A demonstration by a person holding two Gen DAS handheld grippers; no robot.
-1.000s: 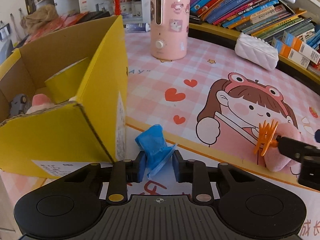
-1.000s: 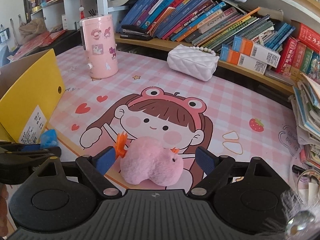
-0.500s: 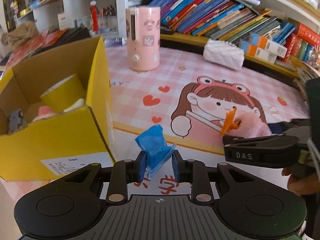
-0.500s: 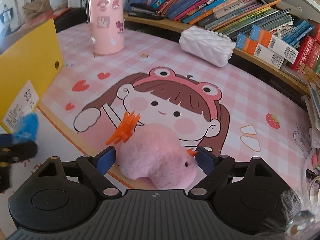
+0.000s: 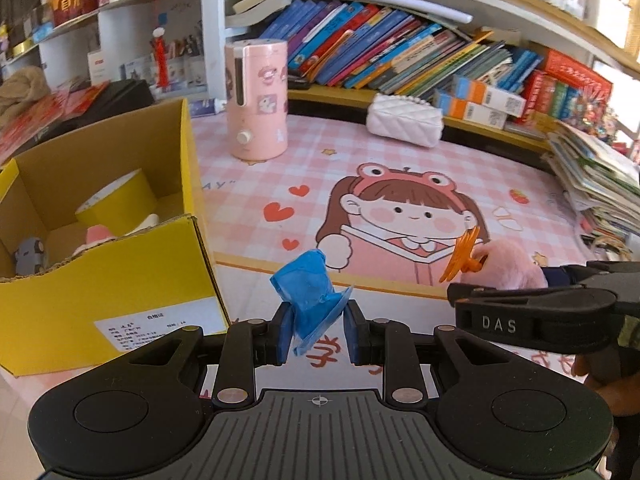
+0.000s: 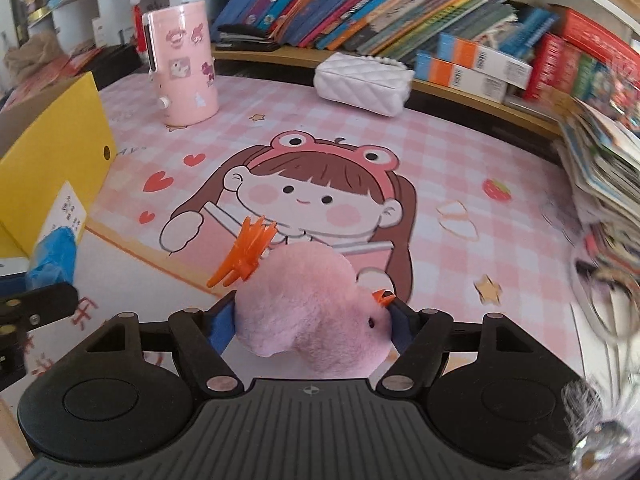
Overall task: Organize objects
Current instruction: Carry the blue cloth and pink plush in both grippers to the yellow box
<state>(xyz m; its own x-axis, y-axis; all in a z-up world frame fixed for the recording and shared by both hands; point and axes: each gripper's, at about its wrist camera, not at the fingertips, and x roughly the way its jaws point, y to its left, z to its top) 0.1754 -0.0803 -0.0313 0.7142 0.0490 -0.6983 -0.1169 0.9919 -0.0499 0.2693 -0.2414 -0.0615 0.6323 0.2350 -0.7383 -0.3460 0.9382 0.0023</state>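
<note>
My left gripper (image 5: 316,332) is shut on a crumpled blue wrapper (image 5: 310,292) and holds it above the mat, right of the open yellow cardboard box (image 5: 120,280). My right gripper (image 6: 310,326) is shut on a pink plush toy (image 6: 308,312) with orange comb-like feet (image 6: 246,254), lifted off the mat. The plush (image 5: 508,264) and right gripper also show at the right of the left wrist view. The blue wrapper (image 6: 54,254) shows at the left of the right wrist view.
The box holds a yellow tape roll (image 5: 116,204), a small grey toy (image 5: 30,256) and a pink item. A pink humidifier (image 5: 258,98) and a white quilted purse (image 5: 404,120) stand at the back of the cartoon mat (image 5: 400,208). Books line the shelf (image 5: 400,52).
My right gripper has shut on the pink plush and lifted it. My left gripper has risen and pulled back from the box with the blue wrapper held.
</note>
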